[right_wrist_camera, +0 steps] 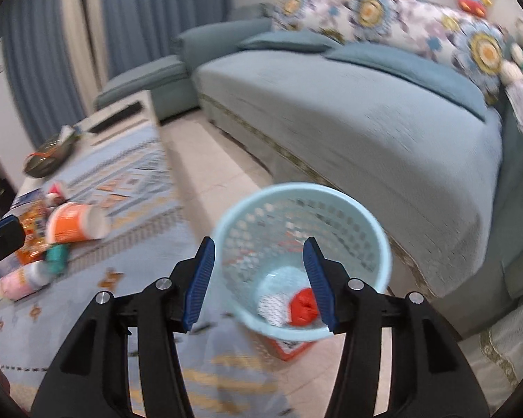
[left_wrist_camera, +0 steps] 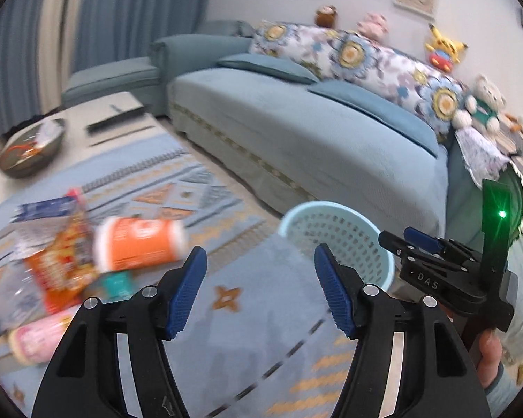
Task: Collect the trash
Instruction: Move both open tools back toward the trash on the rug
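Both of our hand-held grippers are released, nothing between the pads: left hand-held gripper (left_wrist_camera: pixel 259 287), right hand-held gripper (right_wrist_camera: pixel 258 280). The trash pile (left_wrist_camera: pixel 62 264) lies on the patterned table cloth (left_wrist_camera: pixel 247 317), well apart from the pale blue basket (right_wrist_camera: pixel 383 254) on the floor by the sofa (left_wrist_camera: pixel 296 132). We judge the orange cup (left_wrist_camera: pixel 139 244) light, stiff, prone to roll; pinch across its rim. Wrappers crush easily. Only the right wrist view shows the basket's inside: a red crumpled piece (right_wrist_camera: pixel 303 306) and white paper.
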The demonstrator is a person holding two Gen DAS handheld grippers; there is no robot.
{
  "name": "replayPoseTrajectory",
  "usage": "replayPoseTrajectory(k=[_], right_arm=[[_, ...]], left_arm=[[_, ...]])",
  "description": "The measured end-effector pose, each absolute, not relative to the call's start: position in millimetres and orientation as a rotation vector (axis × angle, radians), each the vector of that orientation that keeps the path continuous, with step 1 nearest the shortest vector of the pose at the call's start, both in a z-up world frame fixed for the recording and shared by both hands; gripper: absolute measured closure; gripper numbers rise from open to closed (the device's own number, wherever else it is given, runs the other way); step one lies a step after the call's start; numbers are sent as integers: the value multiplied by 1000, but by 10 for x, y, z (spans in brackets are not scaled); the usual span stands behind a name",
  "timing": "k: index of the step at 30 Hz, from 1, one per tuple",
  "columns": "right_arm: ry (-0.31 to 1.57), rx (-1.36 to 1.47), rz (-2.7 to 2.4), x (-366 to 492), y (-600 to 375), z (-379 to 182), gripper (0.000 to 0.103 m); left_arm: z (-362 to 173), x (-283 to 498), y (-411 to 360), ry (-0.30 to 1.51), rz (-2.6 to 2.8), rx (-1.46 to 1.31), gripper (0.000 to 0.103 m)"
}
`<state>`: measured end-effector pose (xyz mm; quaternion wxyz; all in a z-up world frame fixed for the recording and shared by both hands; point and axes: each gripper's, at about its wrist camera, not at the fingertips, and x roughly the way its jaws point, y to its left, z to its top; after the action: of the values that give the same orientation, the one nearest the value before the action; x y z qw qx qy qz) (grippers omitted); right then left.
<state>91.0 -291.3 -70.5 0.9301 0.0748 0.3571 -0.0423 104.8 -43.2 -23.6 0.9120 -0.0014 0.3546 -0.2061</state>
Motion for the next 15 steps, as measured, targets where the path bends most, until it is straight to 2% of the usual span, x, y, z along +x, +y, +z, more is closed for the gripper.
replayPoseTrajectory(k=[2,5,10,12,15], right_arm=[[706,129,-27,902,-2638,-606,54],[679,91,66,901,-2205,-514,52],[657,45,237,921,-1467,-472,42],[656,32,273,946,-1221,-498,33],[641,-23,323,981,-837,-539,33]], left_arm=[[-149,929,-141,718,-371,-21,40],[-67,749,316,694,-281,-47,34],[-62,431,1188,666,-99,-114,34],[-80,344,1514,662,-44,-163,34],[-127,217,2006,660,47,-212,34]])
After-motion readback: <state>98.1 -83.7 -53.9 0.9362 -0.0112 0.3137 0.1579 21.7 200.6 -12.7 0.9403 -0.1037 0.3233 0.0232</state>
